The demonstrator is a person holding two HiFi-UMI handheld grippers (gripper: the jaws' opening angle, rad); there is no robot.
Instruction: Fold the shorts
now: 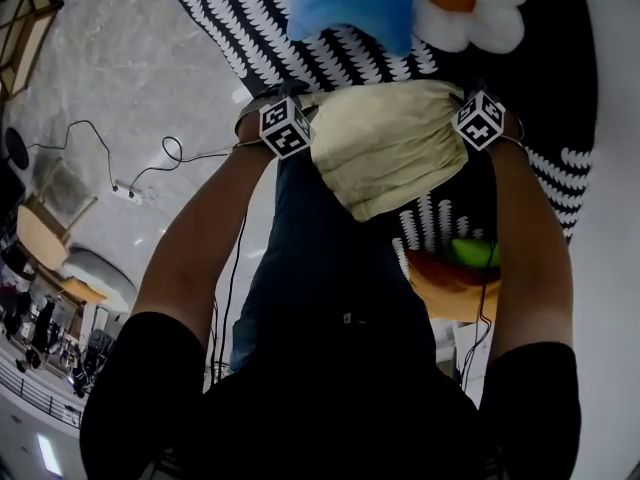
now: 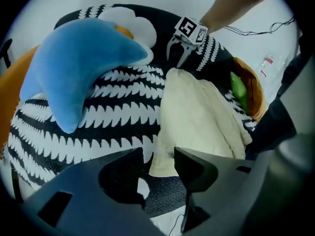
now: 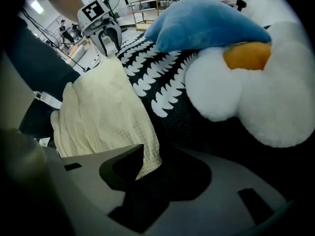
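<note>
- Head view: shorts (image 1: 390,148), cream, bunched rather than flat, lying on the black-and-white cover (image 1: 250,18) near its edge toward the person (blue cushion (image 1: 350,3) just beyond).
- Left gripper view: left gripper (image 2: 158,154), jaws spread, shorts corner between them, not pinched. Judged best: reach deeper and catch every layer before closing.
- Right gripper view: right gripper (image 3: 158,149), jaws spread, waffle-textured hem corner just inside the gap, beside one jaw. Judged best: centre it, then lift both corners evenly.

A black top with short sleeves (image 1: 140,368) and dark blue trousers (image 1: 310,268) were worn. A white cube (image 1: 286,126) with black square markers was mounted on the left gripper (image 2: 158,154), a second cube (image 1: 478,120) on the right gripper (image 3: 160,149). Thin black cables (image 1: 237,268) were strung along the forearms. The fingers (image 2: 197,168) were moulded in grey plastic.
</note>
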